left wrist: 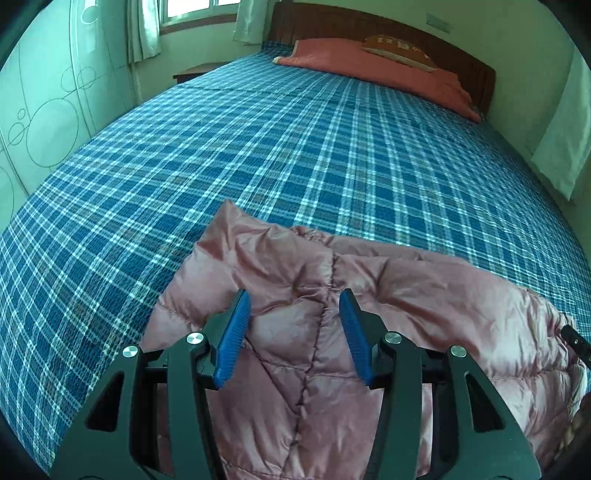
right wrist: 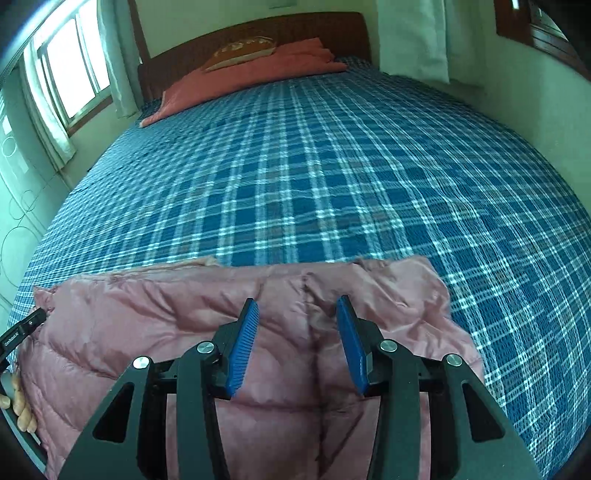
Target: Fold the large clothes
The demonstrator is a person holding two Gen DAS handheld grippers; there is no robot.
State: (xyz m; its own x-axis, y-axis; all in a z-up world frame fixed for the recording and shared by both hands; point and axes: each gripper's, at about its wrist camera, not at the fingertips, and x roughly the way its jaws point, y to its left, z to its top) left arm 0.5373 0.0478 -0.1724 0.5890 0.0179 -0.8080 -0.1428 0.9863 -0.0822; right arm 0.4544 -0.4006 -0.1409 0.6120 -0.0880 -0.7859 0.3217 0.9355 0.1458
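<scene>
Pink quilted puffer jacket (left wrist: pixel 332 295) crumpled on the near edge of your plaid bed (left wrist: pixel 258 147), shiny, creased, your left gripper (left wrist: pixel 295 310) and right gripper (right wrist: pixel 295 317) both spread wide above it, holding nothing.

Left tool (left wrist: pixel 293 299) and right tool (right wrist: pixel 295 306) both hang spread wide.

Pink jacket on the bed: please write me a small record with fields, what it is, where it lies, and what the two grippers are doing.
garment: pink quilted jacket, crumpled, not folded neatly
support: bed with blue plaid sheet, jacket at its near edge
left gripper: open, over the jacket, holding nothing
right gripper: open, over the jacket, holding nothing
contact with fabric: cannot tell
far end of bed: red blanket with a pillow on it, wooden headboard
</scene>
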